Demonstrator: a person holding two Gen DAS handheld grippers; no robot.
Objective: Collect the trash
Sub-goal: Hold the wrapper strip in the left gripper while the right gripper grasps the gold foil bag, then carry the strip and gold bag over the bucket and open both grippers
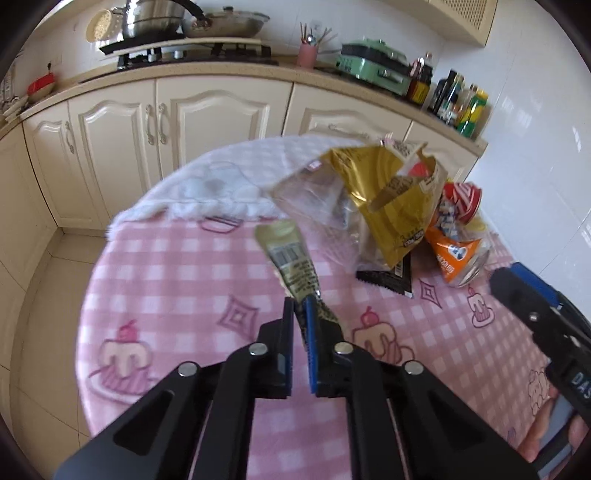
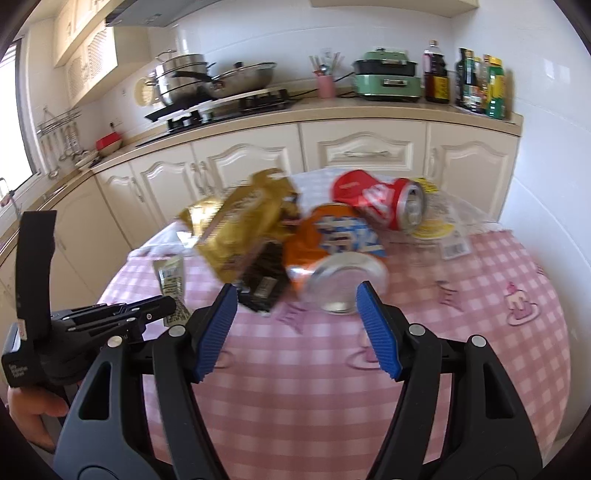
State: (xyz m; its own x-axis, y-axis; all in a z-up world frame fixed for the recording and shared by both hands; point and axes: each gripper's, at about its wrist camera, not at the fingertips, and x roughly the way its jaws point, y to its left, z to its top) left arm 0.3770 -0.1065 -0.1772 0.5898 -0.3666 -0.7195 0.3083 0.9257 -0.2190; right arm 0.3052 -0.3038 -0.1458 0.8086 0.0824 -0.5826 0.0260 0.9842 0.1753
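Observation:
My left gripper [image 1: 300,304] is shut on the near end of a thin olive-green sachet [image 1: 291,262], which sticks up and away from the jaws over the pink checked tablecloth [image 1: 177,280]. The same sachet [image 2: 170,278] shows at the left of the right wrist view, beside the left gripper [image 2: 168,304]. My right gripper [image 2: 295,291] stands open just short of a crushed orange can [image 2: 334,254] lying on its side. Behind it lie a red can [image 2: 380,205], a gold foil bag [image 2: 240,221] and a black wrapper [image 2: 264,284]. The gold bag [image 1: 388,199] and clear plastic [image 1: 314,195] sit at the table's far side.
A round table carries the trash pile toward its far right. Cream cabinets [image 1: 177,122] and a counter with pots [image 1: 155,18], a green cooker [image 1: 376,62] and bottles [image 1: 461,99] run behind it. A white tiled wall [image 1: 535,147] stands at the right. A hand [image 2: 33,413] holds the left gripper.

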